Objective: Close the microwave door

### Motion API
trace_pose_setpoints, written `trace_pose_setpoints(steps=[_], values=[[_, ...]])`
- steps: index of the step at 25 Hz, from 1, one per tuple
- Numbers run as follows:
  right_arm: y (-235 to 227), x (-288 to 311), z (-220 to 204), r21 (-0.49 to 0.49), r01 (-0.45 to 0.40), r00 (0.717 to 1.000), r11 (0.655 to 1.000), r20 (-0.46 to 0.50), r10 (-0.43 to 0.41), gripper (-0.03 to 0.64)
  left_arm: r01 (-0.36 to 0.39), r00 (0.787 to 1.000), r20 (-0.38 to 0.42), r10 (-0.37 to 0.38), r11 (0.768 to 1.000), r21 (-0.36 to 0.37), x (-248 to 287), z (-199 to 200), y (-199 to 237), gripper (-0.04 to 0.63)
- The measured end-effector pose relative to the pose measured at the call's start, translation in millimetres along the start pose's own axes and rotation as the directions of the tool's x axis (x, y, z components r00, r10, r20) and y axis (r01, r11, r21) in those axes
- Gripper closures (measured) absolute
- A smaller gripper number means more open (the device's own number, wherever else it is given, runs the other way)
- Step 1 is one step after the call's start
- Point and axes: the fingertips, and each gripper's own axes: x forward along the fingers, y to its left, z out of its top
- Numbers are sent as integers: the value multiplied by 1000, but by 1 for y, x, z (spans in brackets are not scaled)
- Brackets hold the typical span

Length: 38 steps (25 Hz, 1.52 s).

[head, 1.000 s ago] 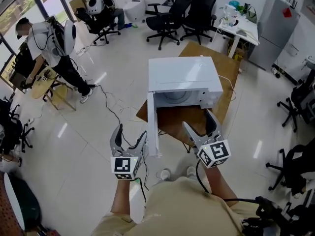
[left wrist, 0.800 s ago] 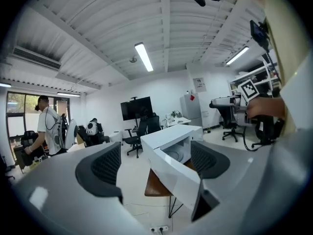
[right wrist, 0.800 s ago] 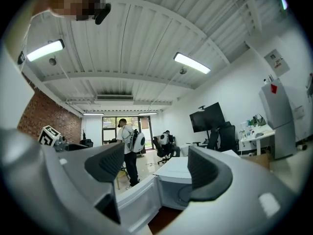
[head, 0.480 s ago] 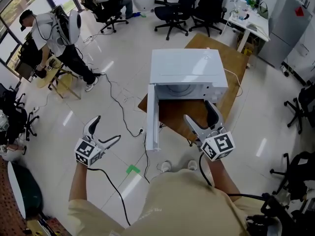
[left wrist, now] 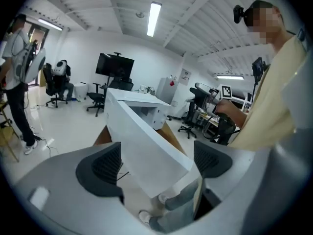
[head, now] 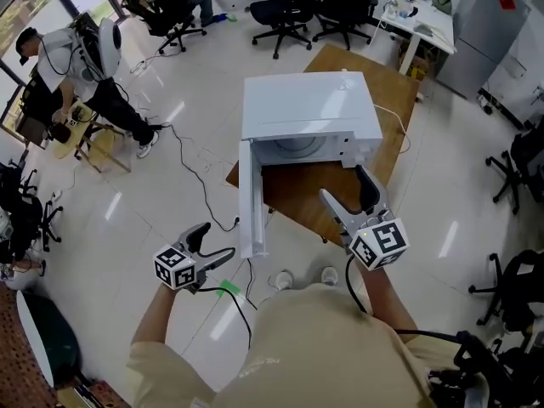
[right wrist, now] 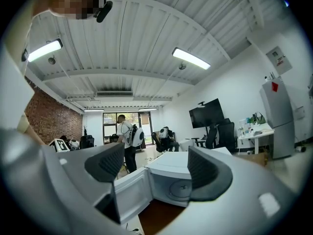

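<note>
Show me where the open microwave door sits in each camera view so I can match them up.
Head view: microwave door left of centre, edge-on, hanging open.
Left gripper view: door in the centre, a white slanted panel.
Right gripper view: door low, left of centre.
Shared landmark: the white microwave body.

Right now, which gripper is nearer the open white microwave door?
Left. The left gripper sits beside the free edge of the white microwave door, jaws closing, pads off it. The right gripper hangs over the wooden table, on the door's inner side, farther off.
</note>
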Motion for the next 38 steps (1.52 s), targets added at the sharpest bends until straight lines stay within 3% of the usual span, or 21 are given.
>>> trace_pose_setpoints(steps=[5, 10, 17, 27, 32, 38], values=[[-6, 1, 1, 37, -1, 1000, 999, -14, 2, 222, 66, 998, -20, -67, 997, -31, 32, -18, -20, 262], [-9, -2, 5, 44, 9, 1000, 999, -17, -9, 224, 63, 997, -48, -64, 998, -16, 48, -26, -33, 327], [-26, -1, 16, 69, 40, 999, 997, -29, -39, 227, 8, 1000, 18, -7, 997, -76, 74, 0, -46, 327], [-35, -11, 23, 10, 93, 995, 996, -44, -93, 245, -99, 990, 83, 114, 982, -162, 114, 15, -65, 328], [-44, -17, 25, 17, 116, 992, 993, -48, -115, 247, -149, 979, 104, 174, 965, -215, 144, 26, -75, 327], [-48, -29, 27, 18, 137, 990, 990, -43, -136, 249, -238, 958, 90, 272, 930, -280, 171, 34, -83, 328]])
